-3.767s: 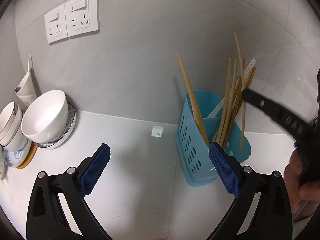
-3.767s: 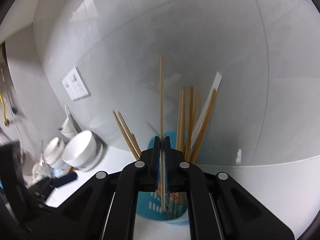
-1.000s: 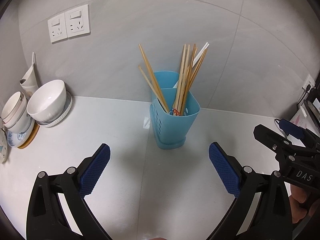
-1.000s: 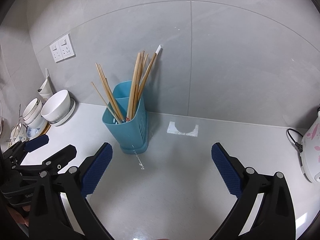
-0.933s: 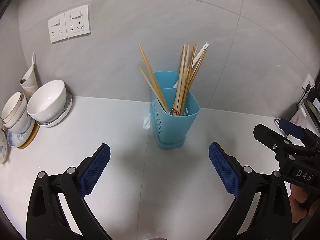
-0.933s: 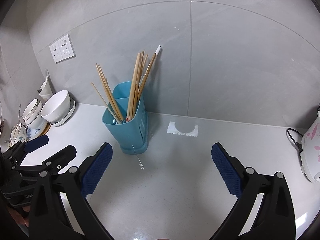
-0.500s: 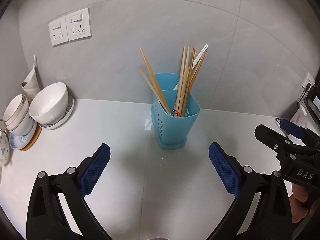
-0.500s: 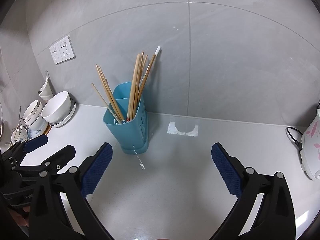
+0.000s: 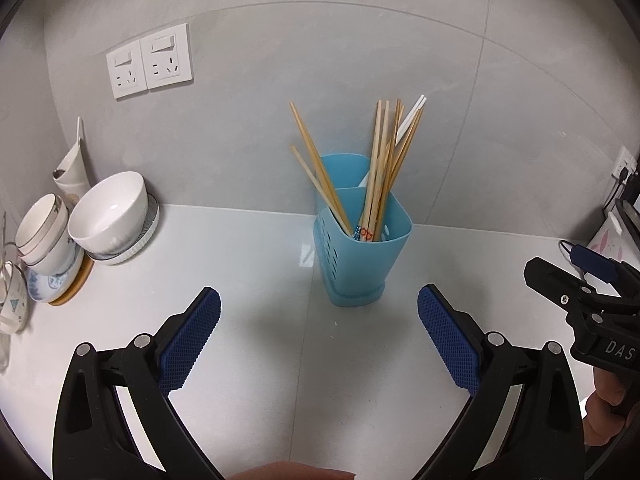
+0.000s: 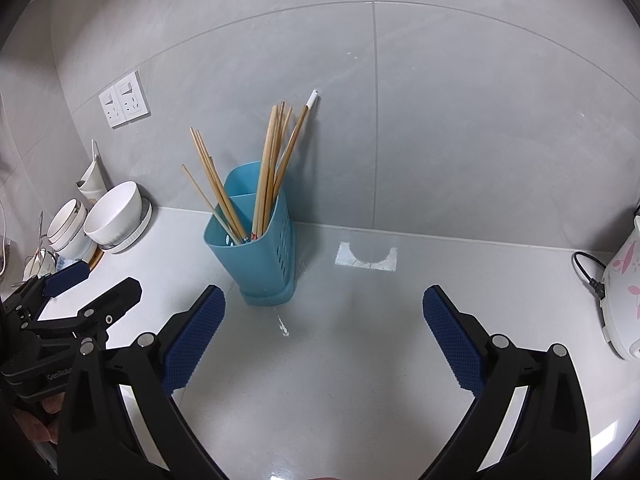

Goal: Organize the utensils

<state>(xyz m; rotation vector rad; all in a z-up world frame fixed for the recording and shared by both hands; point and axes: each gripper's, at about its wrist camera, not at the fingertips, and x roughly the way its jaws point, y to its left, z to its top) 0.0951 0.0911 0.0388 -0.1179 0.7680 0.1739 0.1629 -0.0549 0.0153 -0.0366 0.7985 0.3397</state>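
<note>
A blue slotted utensil holder (image 9: 362, 256) stands upright on the white counter by the grey wall; it also shows in the right wrist view (image 10: 260, 256). Several wooden chopsticks (image 9: 380, 168) and a white-tipped one stand in it, leaning apart (image 10: 272, 168). My left gripper (image 9: 319, 338) is open and empty, a short way in front of the holder. My right gripper (image 10: 324, 340) is open and empty, in front and to the right of the holder. Each gripper shows at the edge of the other's view.
White bowls (image 9: 108, 216) and cups on plates are stacked at the left by the wall (image 10: 114, 212). Wall sockets (image 9: 150, 66) sit above them. A white rice cooker (image 10: 624, 292) with a black cord stands at the far right.
3.8 s ago my right gripper was shut on a chopstick over the holder; it has since let go and opened. Both grippers have drawn back from the holder. Little change in the last second.
</note>
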